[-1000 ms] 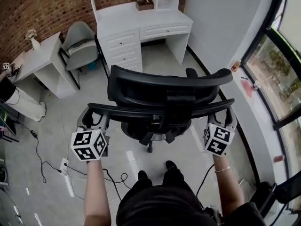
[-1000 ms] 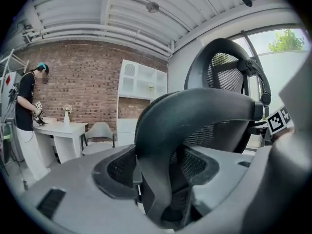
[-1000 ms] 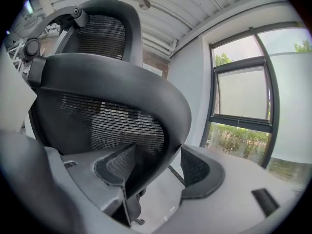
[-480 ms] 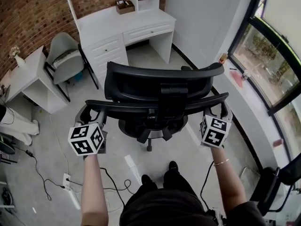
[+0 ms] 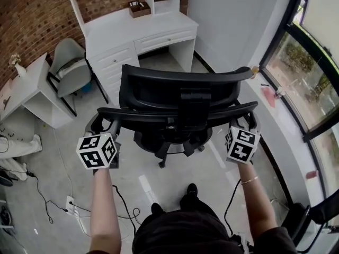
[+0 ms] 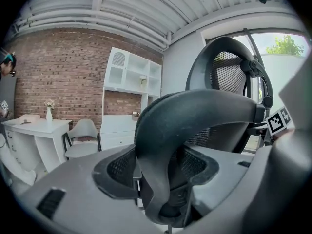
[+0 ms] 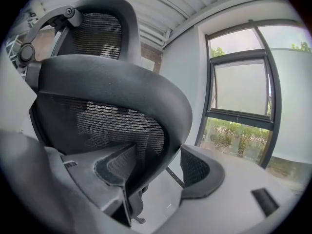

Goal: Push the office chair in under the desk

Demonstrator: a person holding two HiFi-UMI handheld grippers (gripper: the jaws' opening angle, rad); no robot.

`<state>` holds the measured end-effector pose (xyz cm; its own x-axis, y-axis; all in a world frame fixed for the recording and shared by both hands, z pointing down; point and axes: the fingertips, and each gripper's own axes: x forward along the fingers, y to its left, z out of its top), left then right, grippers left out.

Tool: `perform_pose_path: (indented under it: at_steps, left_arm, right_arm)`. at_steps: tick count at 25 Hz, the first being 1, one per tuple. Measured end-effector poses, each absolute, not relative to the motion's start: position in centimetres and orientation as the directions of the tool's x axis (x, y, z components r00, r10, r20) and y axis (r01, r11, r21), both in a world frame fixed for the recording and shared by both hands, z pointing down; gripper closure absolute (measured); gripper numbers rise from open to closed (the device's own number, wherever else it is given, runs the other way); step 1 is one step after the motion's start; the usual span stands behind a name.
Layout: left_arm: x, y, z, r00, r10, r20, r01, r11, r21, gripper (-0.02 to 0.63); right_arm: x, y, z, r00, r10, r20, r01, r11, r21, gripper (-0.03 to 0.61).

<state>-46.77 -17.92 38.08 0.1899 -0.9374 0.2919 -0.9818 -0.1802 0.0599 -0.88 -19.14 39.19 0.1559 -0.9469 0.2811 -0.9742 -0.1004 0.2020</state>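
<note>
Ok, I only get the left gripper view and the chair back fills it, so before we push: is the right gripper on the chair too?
Observer: Yes. The right gripper has its jaws astride the right edge of the office chair's backrest, with a gap at the window-side jaw.
Operator: Where is the desk's knee space?
Observer: In the head view it opens under the right half of the white desk, ahead of the chair. The drawers fill the left half.
Operator: Anything trailing on the floor?
Observer: A white power strip lies on the floor left of the person, behind the chair, not ahead of it.
</note>
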Motion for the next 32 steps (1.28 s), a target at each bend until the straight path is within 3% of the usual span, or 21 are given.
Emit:
perform_pose_path:
  at_steps: [9,21,32]
  left_arm:
    - [-40.4,-25.0,37.7,0.107,-0.945,0.309,-0.993,-0.089,0.072,0.360]
    - [-35.9,-32.7,38.5,0.084,-0.937,0.338,-0.996,-0.069,0.057,0.371]
    - [-32.0,-40.5,38.5,0.132,-0.956,0.263,-0.989,-0.108,0.105,0.376]
  right_arm:
    - [5.4,-28.9,39.1,0.034,-0.954,0.297,-0.972,0.038,0.233,0.308]
    - [9.5,-40.1,39.4,0.032,-0.953,0.301,-0.971,0.041,0.235,0.307]
    - [13.6,-50.3,39.8,0.007,-0.955,0.295,-0.980,0.052,0.192,0.308]
